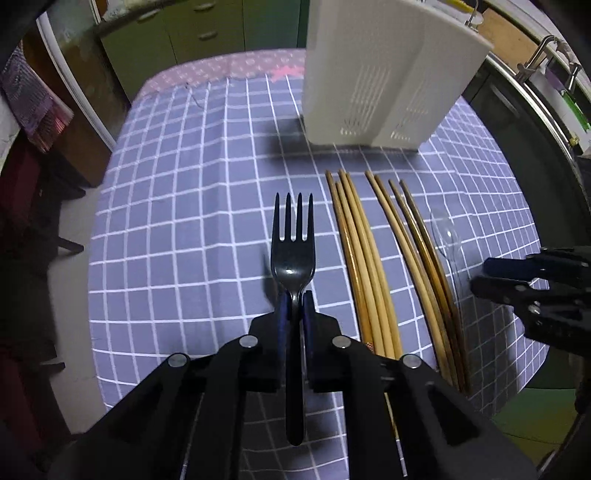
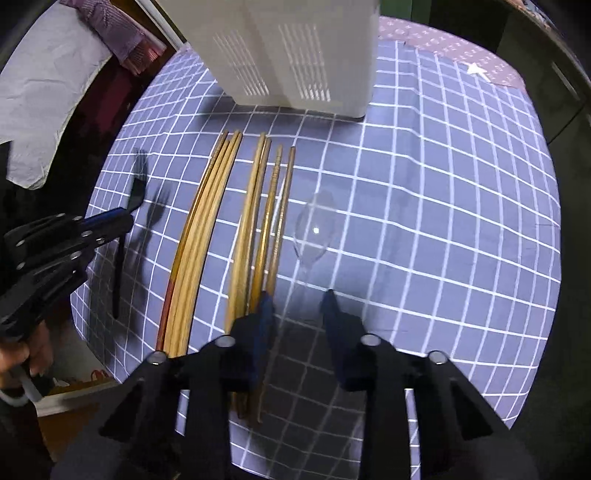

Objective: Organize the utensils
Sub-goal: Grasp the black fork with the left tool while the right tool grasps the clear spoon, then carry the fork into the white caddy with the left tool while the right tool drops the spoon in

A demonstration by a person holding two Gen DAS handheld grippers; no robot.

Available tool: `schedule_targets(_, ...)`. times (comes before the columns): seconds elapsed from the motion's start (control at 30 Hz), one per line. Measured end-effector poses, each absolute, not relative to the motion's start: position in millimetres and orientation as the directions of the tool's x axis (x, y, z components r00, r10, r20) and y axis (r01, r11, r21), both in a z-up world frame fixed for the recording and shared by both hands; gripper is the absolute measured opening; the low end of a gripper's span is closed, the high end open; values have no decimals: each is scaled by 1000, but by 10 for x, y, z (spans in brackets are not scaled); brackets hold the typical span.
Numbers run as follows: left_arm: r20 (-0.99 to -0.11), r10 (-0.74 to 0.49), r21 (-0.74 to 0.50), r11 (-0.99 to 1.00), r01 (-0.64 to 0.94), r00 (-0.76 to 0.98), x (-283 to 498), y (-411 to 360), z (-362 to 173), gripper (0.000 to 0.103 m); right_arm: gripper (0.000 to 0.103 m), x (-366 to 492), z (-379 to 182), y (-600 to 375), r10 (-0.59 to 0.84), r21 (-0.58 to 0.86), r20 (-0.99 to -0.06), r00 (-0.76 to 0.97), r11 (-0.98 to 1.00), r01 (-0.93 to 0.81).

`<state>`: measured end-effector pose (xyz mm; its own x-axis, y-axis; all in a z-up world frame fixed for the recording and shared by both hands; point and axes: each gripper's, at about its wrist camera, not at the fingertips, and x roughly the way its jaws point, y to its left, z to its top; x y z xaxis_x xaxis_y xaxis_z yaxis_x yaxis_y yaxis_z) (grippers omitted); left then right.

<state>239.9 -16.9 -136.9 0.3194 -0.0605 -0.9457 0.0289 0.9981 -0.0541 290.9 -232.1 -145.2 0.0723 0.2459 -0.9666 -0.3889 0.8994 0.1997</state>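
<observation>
My left gripper (image 1: pixel 294 299) is shut on a black plastic fork (image 1: pixel 293 243), held above the checked tablecloth with its tines pointing toward the white utensil holder (image 1: pixel 384 74). The fork also shows in the right wrist view (image 2: pixel 136 188), with the left gripper (image 2: pixel 123 218) at the left edge. Several wooden chopsticks (image 1: pixel 369 266) lie in two bunches right of the fork, also in the right wrist view (image 2: pixel 229 229). A clear plastic spoon (image 2: pixel 314 230) lies right of them. My right gripper (image 2: pixel 295 299) is open above the spoon's handle, and shows at the right in the left wrist view (image 1: pixel 480 275).
The white slotted holder (image 2: pixel 295 51) stands at the far side of the table. The checked cloth (image 1: pixel 177 221) covers the table; its edges drop off left and near. Green cabinets (image 1: pixel 192 33) are behind, and a metal sink edge (image 1: pixel 546 92) is at the right.
</observation>
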Motion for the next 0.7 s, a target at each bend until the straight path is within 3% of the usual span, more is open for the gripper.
schedule_targets(0.13, -934, -65, -55, 998, 36, 351, 2358, -101, -1293, 9, 22, 2984, -1528, -2215, 174, 138, -983, 65, 917, -375)
schedule_targets(0.43, -922, -76, -60, 997, 53, 380, 2310, -88, -1254, 9, 22, 3073, -1667, -2125, 126, 107, -991, 33, 931, -350)
schedule_targets(0.53, -919, -78, -62, 997, 54, 386, 2307, -87, -1246, 9, 12, 3095, -1684, -2079, 102, 80, -994, 46, 932, -354)
schedule_targets(0.7, -913, -82, -65, 996, 56, 399, 2293, -82, -1215, 9, 10, 3084, -1709, -1992, 72, 38, -994, 78, 928, -370)
